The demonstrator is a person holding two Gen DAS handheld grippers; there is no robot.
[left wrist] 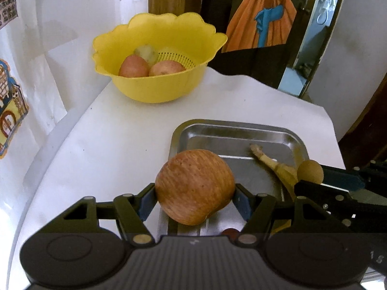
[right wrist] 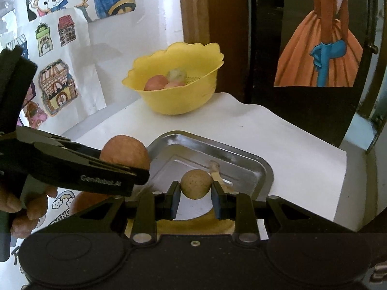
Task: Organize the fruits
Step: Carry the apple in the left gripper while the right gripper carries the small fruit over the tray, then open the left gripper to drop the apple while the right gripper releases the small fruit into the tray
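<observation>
My left gripper (left wrist: 194, 193) is shut on a reddish-brown apple (left wrist: 193, 181), held just above the near left corner of a metal tray (left wrist: 232, 124). My right gripper (right wrist: 196, 193) is shut on a small round tan fruit (right wrist: 196, 184) over the same tray (right wrist: 193, 159). A banana (left wrist: 278, 166) lies in the tray with its stem pointing away; most of it is hidden by the grippers. A yellow scalloped bowl (left wrist: 150, 91) at the back holds two red apples (left wrist: 134, 67) and a greenish fruit (left wrist: 146, 52). In the right wrist view the left gripper (right wrist: 135, 166) and its apple (right wrist: 124, 153) are at the left.
The tray and the yellow bowl (right wrist: 179, 101) sit on a white sheet over a round white table. A wall with cartoon pictures stands at the left, and a dark panel with a painted figure behind. A hand (right wrist: 24, 207) holds the left gripper. The sheet's edge is at the right.
</observation>
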